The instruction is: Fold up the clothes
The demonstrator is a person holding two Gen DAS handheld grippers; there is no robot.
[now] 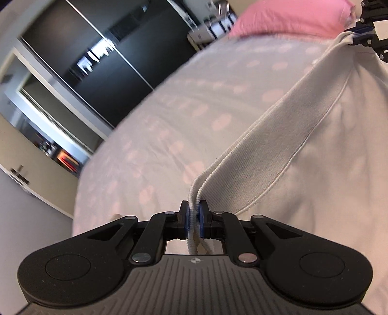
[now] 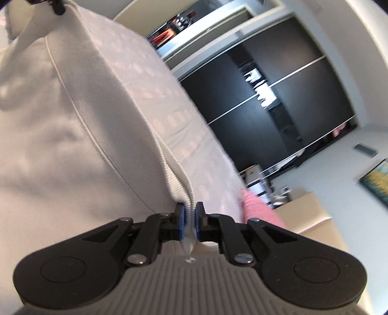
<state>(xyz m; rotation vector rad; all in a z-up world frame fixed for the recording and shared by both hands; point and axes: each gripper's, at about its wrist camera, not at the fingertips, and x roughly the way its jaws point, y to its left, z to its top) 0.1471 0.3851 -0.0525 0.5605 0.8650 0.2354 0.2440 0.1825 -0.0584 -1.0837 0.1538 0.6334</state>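
Note:
A white sweatshirt (image 1: 327, 150) with a ribbed hem band (image 1: 266, 135) is held stretched over the bed. My left gripper (image 1: 194, 218) is shut on one corner of the ribbed hem. My right gripper (image 2: 190, 223) is shut on the other corner of the hem (image 2: 135, 126). The hem runs taut between the two. The right gripper also shows at the top right of the left wrist view (image 1: 361, 36), and the left gripper at the top left of the right wrist view (image 2: 55, 6). The rest of the sweatshirt (image 2: 36, 121) hangs below the hem.
The bed (image 1: 169, 126) has a pale cover with pink dots. A pink pillow (image 1: 286, 17) lies at its head. A dark sliding wardrobe (image 2: 278, 97) stands beside the bed. A beige headboard (image 2: 312, 218) and a wall picture (image 2: 378, 179) are on the right.

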